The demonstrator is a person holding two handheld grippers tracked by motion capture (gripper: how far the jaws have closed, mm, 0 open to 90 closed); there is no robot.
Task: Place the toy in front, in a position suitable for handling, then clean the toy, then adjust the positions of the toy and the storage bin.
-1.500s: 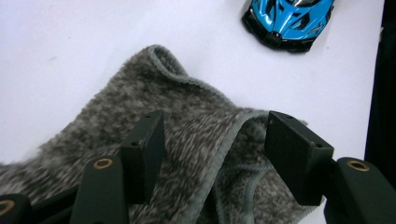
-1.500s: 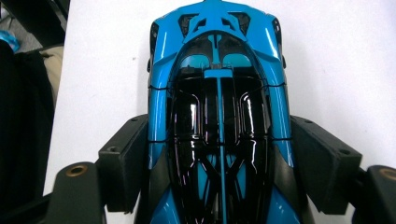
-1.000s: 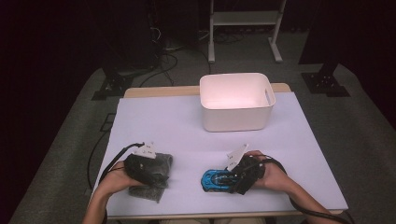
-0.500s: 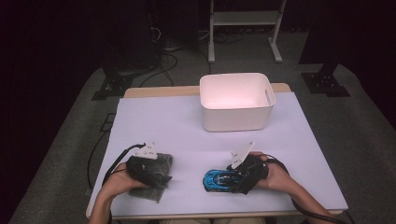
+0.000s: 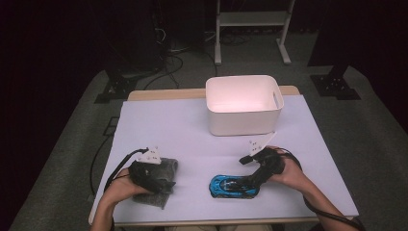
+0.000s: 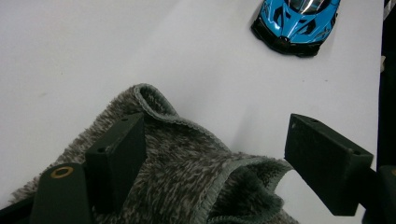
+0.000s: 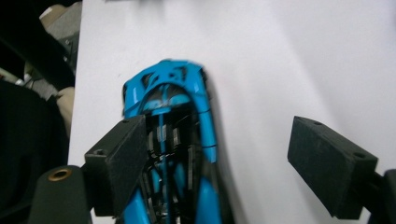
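My left tongs [image 6: 210,154], just opening, straddle the grey cloth [image 6: 187,177] unclamped. My right tongs [image 7: 215,158], also widening, hang released over the blue toy car [image 7: 173,140]. High view adds the white bin [image 5: 244,105] farther back on the worktop [image 5: 168,125].

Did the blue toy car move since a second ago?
No. The blue toy car sits at the same spot below the white bin; the right gripper, jaws just opening, has drawn back from it.

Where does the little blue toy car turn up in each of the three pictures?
High view: the glossy blue toy car lies low and right of centre, beside the right gripper.
Left gripper view: top right corner, beyond the grey fuzzy cloth.
Right gripper view: lower centre-left, between the open jaws.
Shared landmark: the white table cover.
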